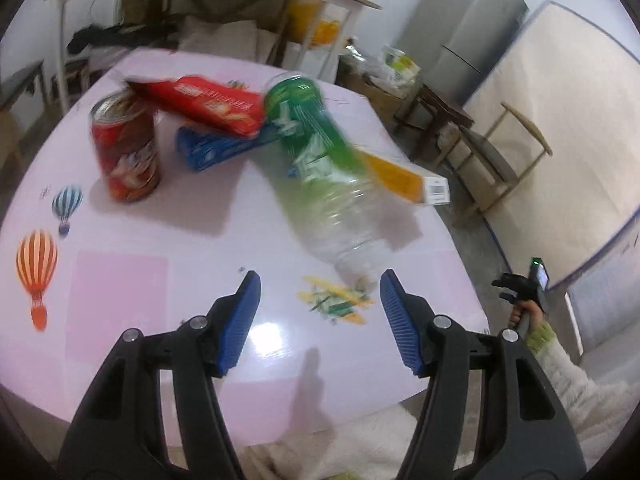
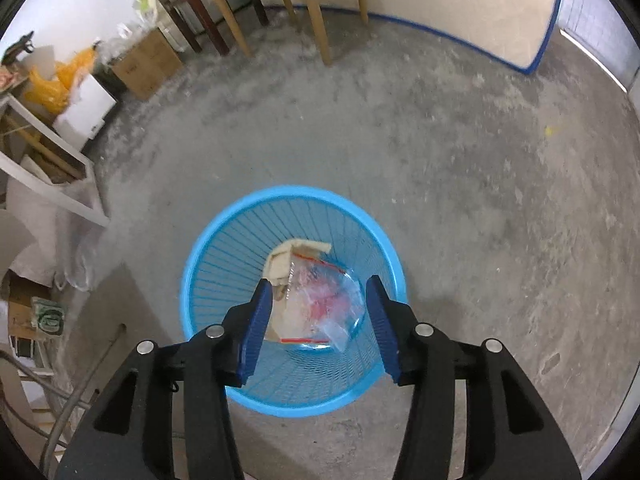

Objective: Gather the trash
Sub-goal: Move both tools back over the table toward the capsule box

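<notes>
On the pink table point(image 1: 120, 280) lies a clear plastic bottle point(image 1: 320, 176) with a green label, its base toward my left gripper point(image 1: 320, 286). That gripper stands open just short of the bottle, nothing between its pads. Farther back stand a red can point(image 1: 126, 148), a red snack packet point(image 1: 208, 104), a blue box point(image 1: 216, 150) and an orange and white box point(image 1: 408, 178). My right gripper point(image 2: 318, 292) hangs open above a blue mesh bin point(image 2: 208, 280) on the floor. A clear plastic bag point(image 2: 320, 300) and a beige carton point(image 2: 286, 260) lie inside the bin, below the pads.
The table's right edge drops off near a wooden chair point(image 1: 492, 160). The other hand with its gripper point(image 1: 528, 292) shows at the right, off the table. Around the bin is bare concrete floor point(image 2: 460, 180); table legs point(image 2: 316, 12) and cardboard boxes point(image 2: 146, 64) stand farther off.
</notes>
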A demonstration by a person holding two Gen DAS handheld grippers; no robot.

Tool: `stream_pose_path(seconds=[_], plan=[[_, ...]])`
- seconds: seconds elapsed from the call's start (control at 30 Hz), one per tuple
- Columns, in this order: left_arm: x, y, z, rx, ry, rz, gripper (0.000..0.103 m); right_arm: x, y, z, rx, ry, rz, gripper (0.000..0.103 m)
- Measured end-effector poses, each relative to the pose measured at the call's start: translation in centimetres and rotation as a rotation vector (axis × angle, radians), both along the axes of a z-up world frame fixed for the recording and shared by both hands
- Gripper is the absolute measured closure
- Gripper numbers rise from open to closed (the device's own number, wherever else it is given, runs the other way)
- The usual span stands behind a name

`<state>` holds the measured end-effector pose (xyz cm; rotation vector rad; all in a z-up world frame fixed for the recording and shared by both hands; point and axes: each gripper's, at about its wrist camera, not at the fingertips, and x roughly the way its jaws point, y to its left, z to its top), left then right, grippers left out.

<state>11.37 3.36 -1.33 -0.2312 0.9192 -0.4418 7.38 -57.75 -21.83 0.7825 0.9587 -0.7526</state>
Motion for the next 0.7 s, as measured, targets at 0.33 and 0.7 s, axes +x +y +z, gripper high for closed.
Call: stream_pose_path(seconds=[0.33,0.7], plan=[[-0.8,2.3,-0.9,-0.015,-0.066,0.014,0.04,0.8,9.8,15.6,-0.045,-0.288,0.248,0.035],[-1.8,3.8,-2.8,-0.048,-0.054,0.015,0.028,9.7,28.6,24.4,0.022,-0.356,0.811,0.017]])
